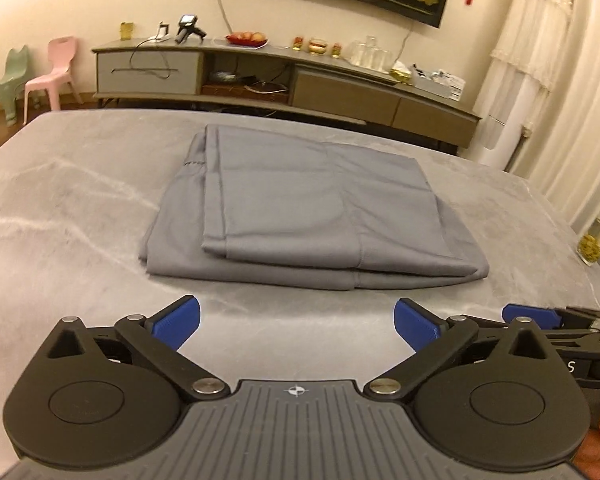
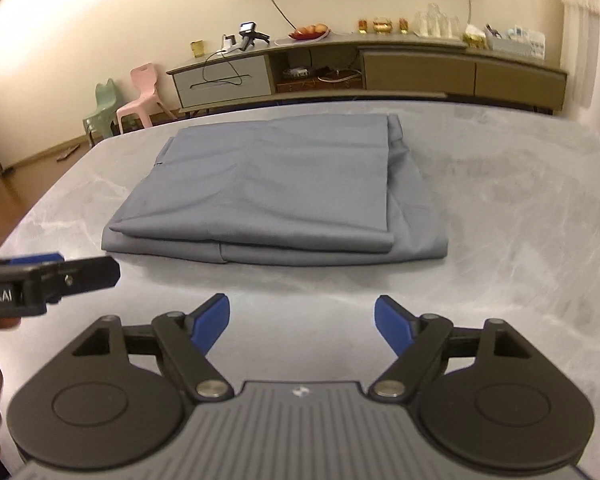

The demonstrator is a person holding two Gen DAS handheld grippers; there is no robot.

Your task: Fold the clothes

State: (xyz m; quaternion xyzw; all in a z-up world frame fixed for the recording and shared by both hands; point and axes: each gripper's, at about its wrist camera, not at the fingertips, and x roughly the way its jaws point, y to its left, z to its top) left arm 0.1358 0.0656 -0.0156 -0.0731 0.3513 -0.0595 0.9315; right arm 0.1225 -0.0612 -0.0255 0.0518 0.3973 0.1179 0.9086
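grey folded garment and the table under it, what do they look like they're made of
Grey folded garment: looks like a thin woven fabric, matte, with soft creases, stitched hems and limp layered edges; cotton or a blend, can't tell which.
Table: looks like stone or a stone-look slab, grey with white veining and a dull sheen; real marble or print can't be told.

Warm, dim indoor light tints both views yellowish. Fisheye bending curves the TV cabinet (image 1: 284, 76) and walls at the edges (corners vignette dark); soft blur throughout, faint shadows.
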